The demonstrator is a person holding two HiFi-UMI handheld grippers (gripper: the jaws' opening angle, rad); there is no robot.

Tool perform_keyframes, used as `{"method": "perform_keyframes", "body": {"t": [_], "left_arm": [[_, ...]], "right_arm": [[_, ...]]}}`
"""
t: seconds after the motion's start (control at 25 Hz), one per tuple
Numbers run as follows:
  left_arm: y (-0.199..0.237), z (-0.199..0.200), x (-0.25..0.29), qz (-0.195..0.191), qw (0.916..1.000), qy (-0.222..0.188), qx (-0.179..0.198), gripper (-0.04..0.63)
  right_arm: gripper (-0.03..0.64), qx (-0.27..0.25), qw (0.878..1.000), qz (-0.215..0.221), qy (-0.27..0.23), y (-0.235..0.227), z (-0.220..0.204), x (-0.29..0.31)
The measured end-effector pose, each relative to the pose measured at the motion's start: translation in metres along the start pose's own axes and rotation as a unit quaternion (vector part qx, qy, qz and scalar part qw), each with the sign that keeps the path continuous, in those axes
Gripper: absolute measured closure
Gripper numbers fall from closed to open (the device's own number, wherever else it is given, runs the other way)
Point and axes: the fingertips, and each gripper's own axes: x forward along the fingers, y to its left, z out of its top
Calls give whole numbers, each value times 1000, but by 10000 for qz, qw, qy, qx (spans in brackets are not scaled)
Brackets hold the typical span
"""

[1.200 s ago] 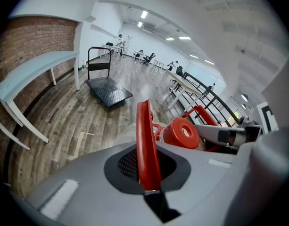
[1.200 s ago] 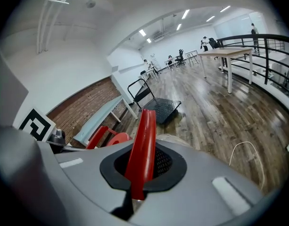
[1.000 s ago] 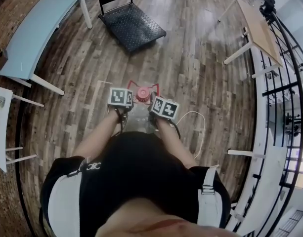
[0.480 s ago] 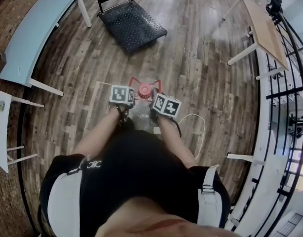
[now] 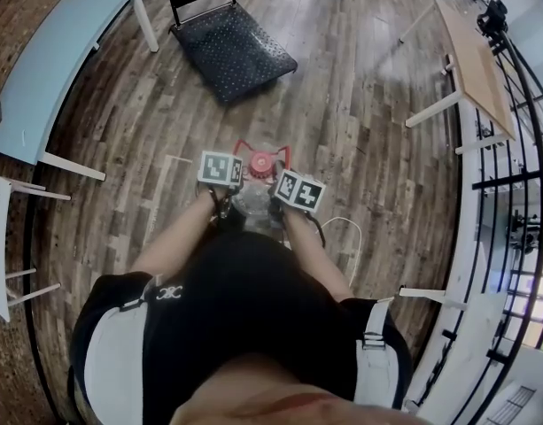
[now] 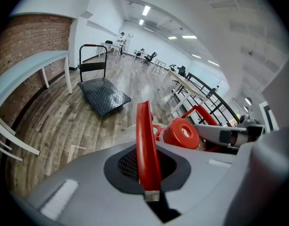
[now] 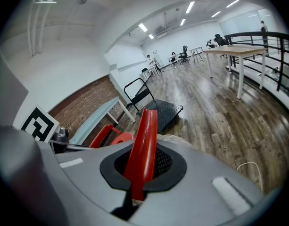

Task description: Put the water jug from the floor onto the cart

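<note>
The water jug (image 5: pixel 251 200) is clear, with a red cap (image 5: pixel 260 164) and red handles, and hangs in front of the person's body above the wood floor. My left gripper (image 5: pixel 223 173) is shut on one red handle (image 6: pixel 145 140). My right gripper (image 5: pixel 293 189) is shut on the other red handle (image 7: pixel 143 145). The cap (image 6: pixel 180 133) shows between the two grippers. The cart (image 5: pixel 231 47), a black flat platform with an upright push bar, stands ahead on the floor, also visible as cart (image 6: pixel 103 95) and cart (image 7: pixel 161 111).
A light blue table (image 5: pixel 50 69) runs along the brick wall at the left. A wooden table (image 5: pixel 470 56) and a black railing (image 5: pixel 519 175) are at the right. A white cable (image 5: pixel 355 237) lies on the floor by the person's right side.
Both grippers and the jug have moved forward across the floor toward the cart. The grips on the handles are unchanged.
</note>
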Motion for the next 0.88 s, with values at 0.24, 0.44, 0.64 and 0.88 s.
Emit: {"method": "perform_keyframes", "body": {"t": [0.24, 0.44, 0.64, 0.88], "left_arm": [[11, 46, 29, -78, 9999, 42, 60, 591], [34, 99, 44, -145, 9998, 77, 136, 591], [58, 153, 61, -208, 9996, 39, 195, 591], [80, 210, 74, -286, 9990, -64, 327, 591]], "right_arm": [[600, 70, 9999, -128, -39, -9, 39, 38], [600, 37, 9999, -129, -19, 0, 81, 76], [600, 0, 9999, -165, 2, 11, 123, 119], [600, 26, 9998, -176, -107, 20, 166, 157]]}}
